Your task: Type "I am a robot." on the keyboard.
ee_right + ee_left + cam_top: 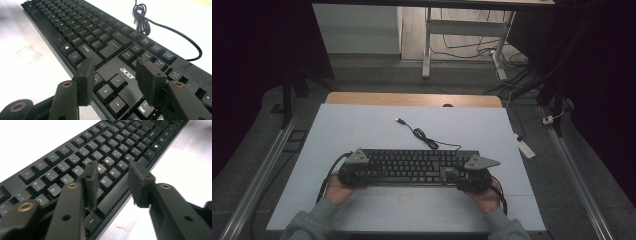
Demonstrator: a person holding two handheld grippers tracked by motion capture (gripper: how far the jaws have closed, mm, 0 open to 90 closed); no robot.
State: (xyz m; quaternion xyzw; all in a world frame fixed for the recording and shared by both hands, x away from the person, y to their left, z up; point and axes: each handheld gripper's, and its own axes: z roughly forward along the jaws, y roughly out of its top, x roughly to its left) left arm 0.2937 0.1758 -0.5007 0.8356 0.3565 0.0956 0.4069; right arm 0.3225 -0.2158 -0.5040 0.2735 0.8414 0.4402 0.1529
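In the high view, a black keyboard (412, 167) lay across the near half of a white table (362, 125), its cable (424, 137) curling away toward the far edge. The left gripper (354, 170) sat over the keyboard's left end and the right gripper (472, 175) over its right end, each held in a hand from below.

In the left gripper view, the jaws stood apart above the letter keys, one over the keys, the other out past the keyboard's (100, 157) front edge; the pads pressed on nothing.

In the right gripper view, the jaws stood apart over the arrow keys of the keyboard (100, 40), clamped on nothing, with the coiled cable (142, 17) beyond.
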